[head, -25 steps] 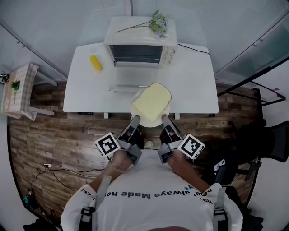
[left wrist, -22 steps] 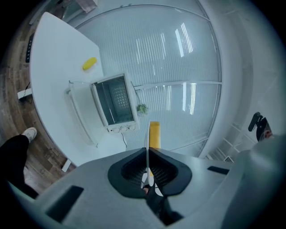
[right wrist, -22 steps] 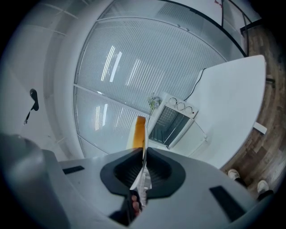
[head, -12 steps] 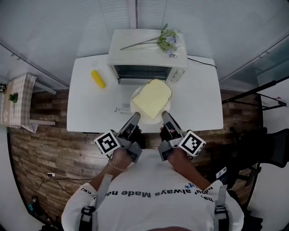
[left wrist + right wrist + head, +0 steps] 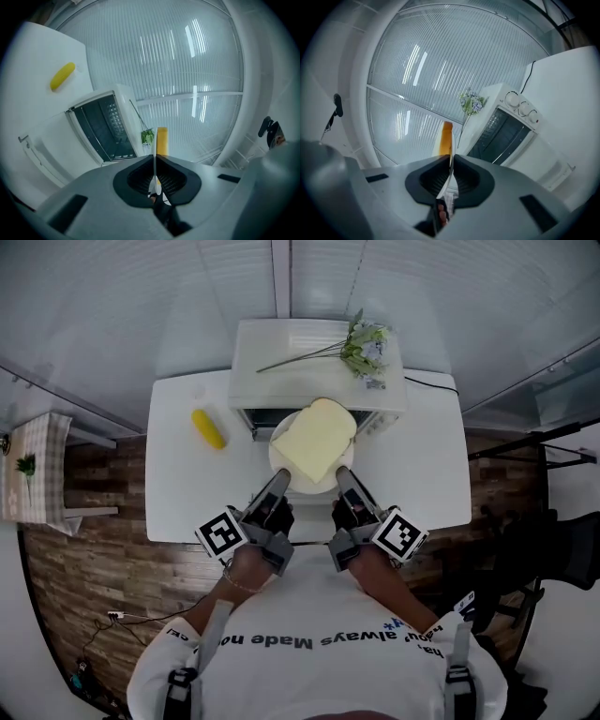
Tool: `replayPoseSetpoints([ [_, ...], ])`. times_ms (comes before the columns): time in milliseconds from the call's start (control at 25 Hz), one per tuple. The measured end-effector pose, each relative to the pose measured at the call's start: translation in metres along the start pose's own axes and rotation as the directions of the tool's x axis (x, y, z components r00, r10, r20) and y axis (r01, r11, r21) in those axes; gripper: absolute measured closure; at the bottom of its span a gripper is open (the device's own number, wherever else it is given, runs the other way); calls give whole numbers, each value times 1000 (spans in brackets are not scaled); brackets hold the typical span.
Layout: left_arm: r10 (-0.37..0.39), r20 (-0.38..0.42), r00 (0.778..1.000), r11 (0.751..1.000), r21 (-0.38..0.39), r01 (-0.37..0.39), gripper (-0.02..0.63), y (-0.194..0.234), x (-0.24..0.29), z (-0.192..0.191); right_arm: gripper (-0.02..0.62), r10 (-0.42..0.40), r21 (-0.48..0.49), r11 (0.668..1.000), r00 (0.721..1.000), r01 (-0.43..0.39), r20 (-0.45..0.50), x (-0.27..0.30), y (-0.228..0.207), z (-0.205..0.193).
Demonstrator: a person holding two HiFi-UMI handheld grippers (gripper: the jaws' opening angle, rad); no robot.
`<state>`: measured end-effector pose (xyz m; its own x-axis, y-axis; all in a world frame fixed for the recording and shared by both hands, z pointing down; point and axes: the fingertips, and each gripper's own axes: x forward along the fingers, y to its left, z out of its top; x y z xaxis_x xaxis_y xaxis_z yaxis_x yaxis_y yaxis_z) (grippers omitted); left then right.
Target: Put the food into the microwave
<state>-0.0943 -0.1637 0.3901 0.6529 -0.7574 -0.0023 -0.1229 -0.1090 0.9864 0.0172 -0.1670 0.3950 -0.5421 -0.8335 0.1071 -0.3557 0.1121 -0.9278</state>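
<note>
A white plate (image 5: 281, 462) carries a large pale yellow slice of bread (image 5: 315, 440). My left gripper (image 5: 279, 482) is shut on the plate's near left rim and my right gripper (image 5: 343, 478) is shut on its near right rim. The plate hangs above the white table (image 5: 412, 465), right in front of the open mouth of the white microwave oven (image 5: 291, 381). In the left gripper view the plate's edge (image 5: 154, 164) runs between the jaws, with the bread (image 5: 161, 140) beyond and the dark oven cavity (image 5: 101, 124) to the left. The right gripper view shows the bread (image 5: 446, 138) and the oven (image 5: 506, 129).
A yellow corn cob (image 5: 208, 428) lies on the table's left part. A sprig of artificial flowers (image 5: 361, 345) rests on top of the oven. The oven's dropped door (image 5: 42, 150) juts toward me. A small checked side table (image 5: 33, 470) stands at far left.
Both grippers have carried the plate with the bread forward, from over the table's near edge to the oven's opening. The head view has shifted forward too.
</note>
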Motion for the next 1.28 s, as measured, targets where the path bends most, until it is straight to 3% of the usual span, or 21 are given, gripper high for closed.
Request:
replayPoseSetpoints([
  [240,12,-14,1000,1000,-4,-12,586,7,10,16,569,-7,11,1000,1000,7,9,18,-2,3],
  [640,27,-4,1000,1000,-5,-27,586,2,44,-20,569,-2,25,1000,1000,2,5,-6,-23,42],
  [1280,23,18,1000,1000,-15,-23,586,1,44,-21,569,0,8,1000,1000,0,-18,-6,-21,46],
])
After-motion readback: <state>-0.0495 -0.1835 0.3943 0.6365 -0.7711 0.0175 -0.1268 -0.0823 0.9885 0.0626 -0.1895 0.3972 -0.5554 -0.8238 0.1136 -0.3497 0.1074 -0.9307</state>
